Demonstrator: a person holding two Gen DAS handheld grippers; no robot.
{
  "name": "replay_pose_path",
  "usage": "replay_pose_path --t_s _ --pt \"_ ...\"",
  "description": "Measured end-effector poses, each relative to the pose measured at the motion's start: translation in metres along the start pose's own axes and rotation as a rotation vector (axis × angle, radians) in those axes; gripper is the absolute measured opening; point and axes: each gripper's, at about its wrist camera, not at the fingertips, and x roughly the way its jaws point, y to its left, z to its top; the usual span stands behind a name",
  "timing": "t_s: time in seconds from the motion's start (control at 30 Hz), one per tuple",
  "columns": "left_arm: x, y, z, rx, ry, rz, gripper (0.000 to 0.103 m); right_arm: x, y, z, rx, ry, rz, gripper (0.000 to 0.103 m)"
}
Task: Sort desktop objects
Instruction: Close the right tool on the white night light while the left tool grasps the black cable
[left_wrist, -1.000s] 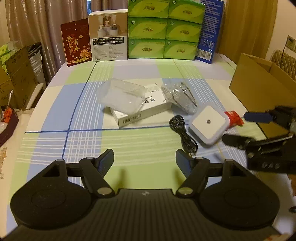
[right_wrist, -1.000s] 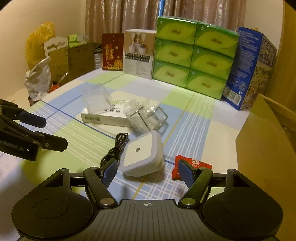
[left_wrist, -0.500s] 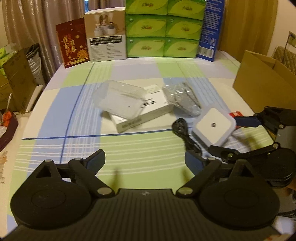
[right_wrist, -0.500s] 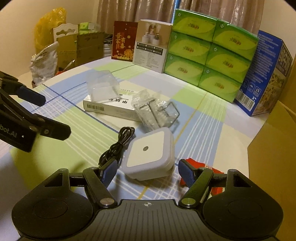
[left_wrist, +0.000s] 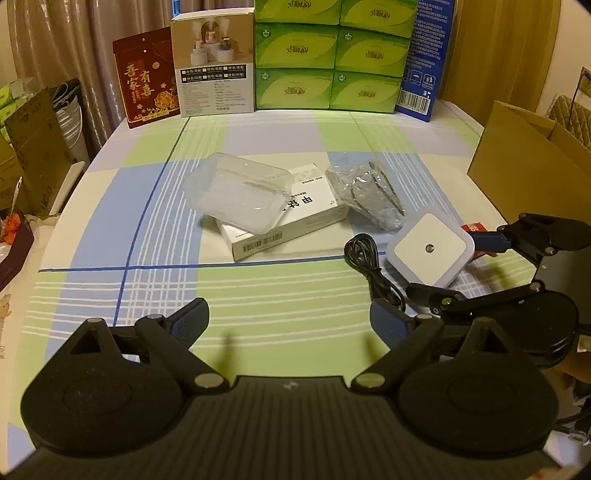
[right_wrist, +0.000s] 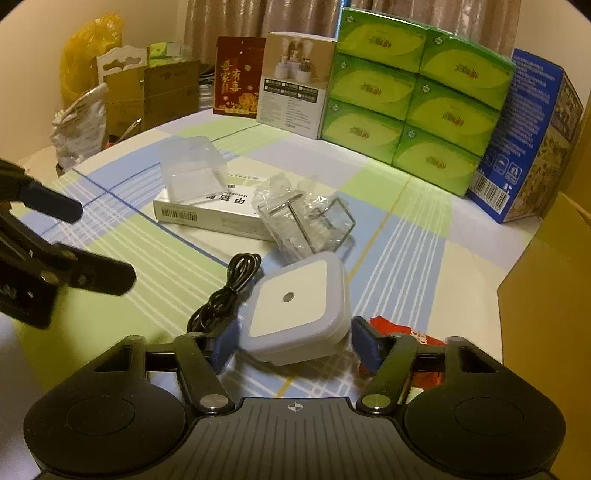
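the right gripper has its jaws spread wide and set on either side of the white square night light; the blue pads stand at 9 and 3 o'clock of the light's near end, close beside it, with a gap visible on both sides, so nothing is gripped. in the left wrist view the same gripper enters from 3 o'clock and brackets the light in the same way. the left gripper is also wide open, holds nothing, and hangs over bare tablecloth at 6 o'clock of the object cluster. outward from the right gripper: a coiled black cable lies at 9 o'clock of the light, just beside it; a red wrapper lies at 3 o'clock, partly hidden behind the right pad; a crumpled clear bag with a metal clip sits at 12 o'clock; beyond that, at 11 o'clock, a flat white box carries a clear plastic tray on top. an open cardboard box stands at the table's 3 o'clock edge; its interior is not visible from either camera. judgement: sorting appears to be at or near its start, as all loose items lie in one cluster on the table and none is seen put away. the step in hand is the grasp of the night light; the cable, wrapper, bag, tray and white box remain to be handled.
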Motion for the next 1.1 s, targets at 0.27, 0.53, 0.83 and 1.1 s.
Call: replay_pose_path --t_s 0.27,0.53,0.83,1.1 --pt "0.014 -0.005 0.006 -0.012 0.026 -0.042 0.089 -0.008 -0.015 0.000 0.058 0.004 -0.019 0.062" --pt "0.039 -0.014 0.017 -0.028 0.038 -0.093 0.073 -0.009 -0.030 -0.005 0.044 0.021 -0.031 0.062" --pt "0.063 -0.037 0.025 -0.006 0.046 -0.152 0.052 -0.004 -0.025 -0.010 -0.025 0.012 -0.028 0.063" --pt "0.066 -0.042 0.025 0.048 0.067 -0.145 0.013 0.002 -0.015 -0.014 -0.127 0.001 -0.061 0.067"
